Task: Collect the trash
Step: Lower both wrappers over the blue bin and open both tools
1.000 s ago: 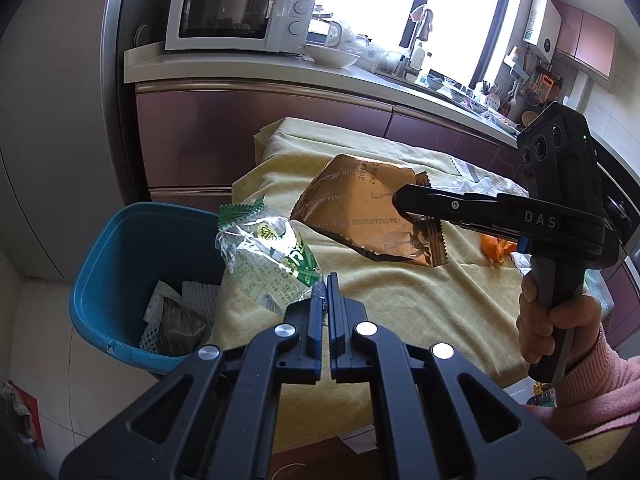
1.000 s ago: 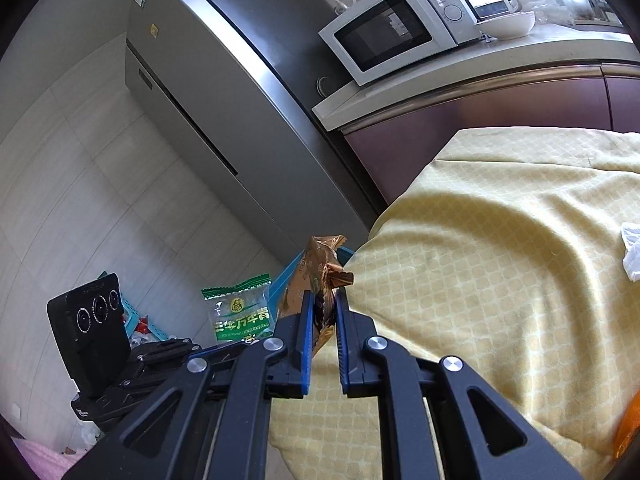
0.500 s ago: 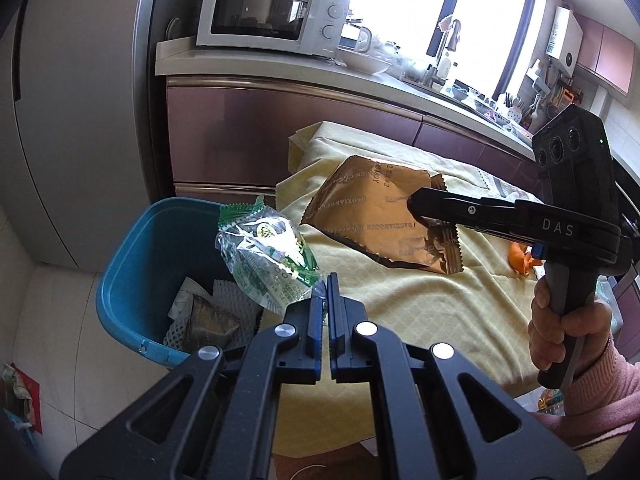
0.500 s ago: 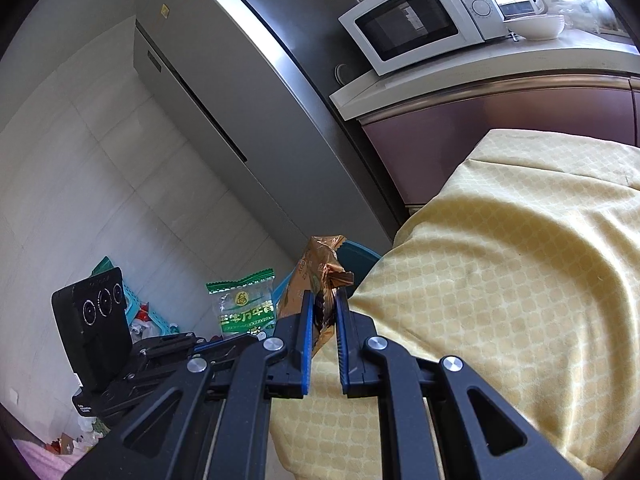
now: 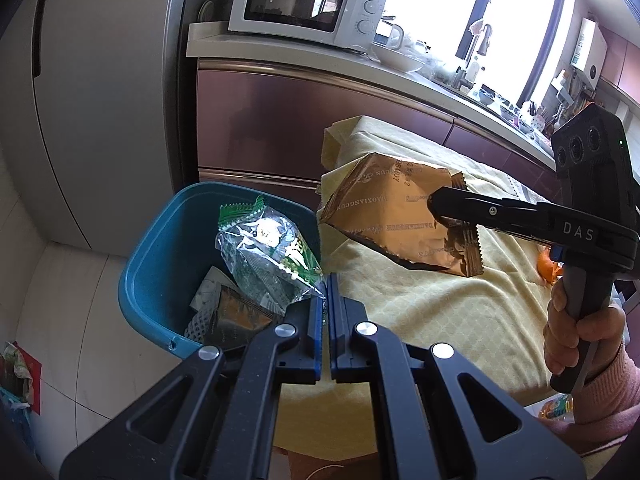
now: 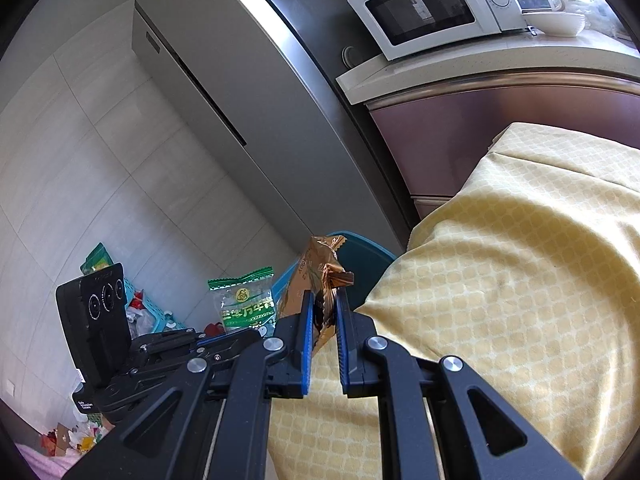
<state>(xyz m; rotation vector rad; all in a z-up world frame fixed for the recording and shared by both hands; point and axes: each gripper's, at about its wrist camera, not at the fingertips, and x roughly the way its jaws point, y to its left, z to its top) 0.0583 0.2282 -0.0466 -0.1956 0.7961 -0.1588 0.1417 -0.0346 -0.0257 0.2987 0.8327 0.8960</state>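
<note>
- Two wrappers are in my grip at once: the green bag (image 5: 272, 256) in the left gripper (image 5: 327, 280) and the gold bag (image 5: 396, 216) in the right gripper (image 5: 434, 203)
- Left jaws are pressed together on a lower corner of the green bag, so it stands up over the open mouth of the bin (image 5: 152, 256); I judge I hold it there so that letting go drops it straight in
- Right jaws pinch the gold bag near its crimped edge; it hangs above the table (image 5: 440, 312) corner, just beside the bin rim and not yet over the opening, so I reckon it needs carrying further left before I release it
- I pinch both by their edges, I think, because they are thin, limp film and an edge gives the pads something flat to bite
- The bin sits on the floor against the table corner and holds trash already: a dark packet and white mesh paper
- From the left wrist I see into the bin, the gold bag's broad face, and my right hand (image 5: 580, 328) on the handle; an orange scrap (image 5: 547, 270) lies on the cloth beyond, possibly trash left to collect
- From the right wrist the gold bag (image 6: 316, 284) appears edge-on between the blue pads (image 6: 306, 332), only a sliver of bin rim (image 6: 360, 240) shows, and the green bag's printed front (image 6: 248, 300) is readable above the left tool; floor clutter to the far left shows more fully there
- The microwave (image 5: 308, 4) on the counter shows in both views
</note>
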